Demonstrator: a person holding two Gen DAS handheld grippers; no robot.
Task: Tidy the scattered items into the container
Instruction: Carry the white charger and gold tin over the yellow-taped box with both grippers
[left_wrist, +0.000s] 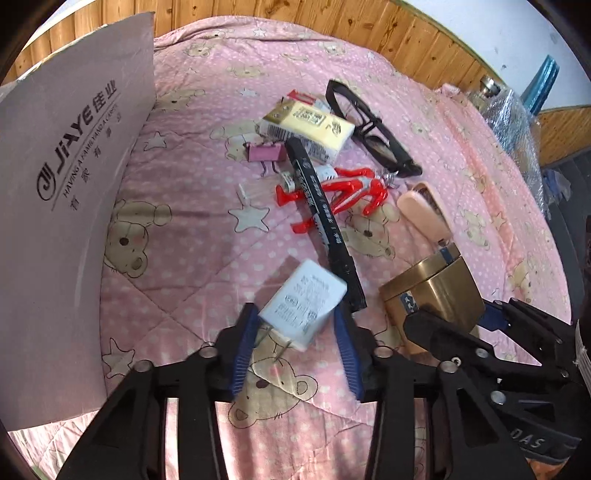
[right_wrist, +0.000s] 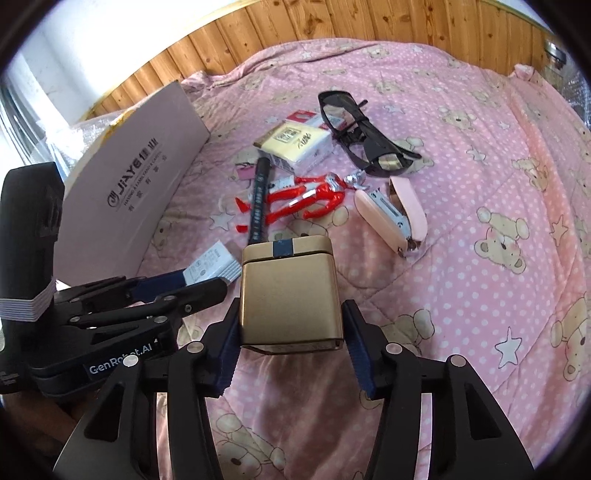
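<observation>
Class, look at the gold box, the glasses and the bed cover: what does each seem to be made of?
Gold box: probably metal, brushed satin sheen with soft reflections. Glasses: likely glossy black plastic, thick moulded frame. Bed cover: quilted fabric, stitched lines, matte pink bear print.

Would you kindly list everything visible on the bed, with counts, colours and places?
charger: 1, white, held in left jaws
tin: 1, gold, held in right jaws
marker: 1, black, lying across the toy figure
toy figure: 1, red and silver, mid-quilt
glasses: 1, black, far side
tissue pack: 1, yellow-white, beside glasses
binder clip: 1, pink, left of marker
stapler: 1, pink, open, right of toy
box: 1, grey, printed JIAYE, left
quilt: 1, pink, bear print
left gripper: 1, black, blue pads
right gripper: 1, black, blue pads
</observation>
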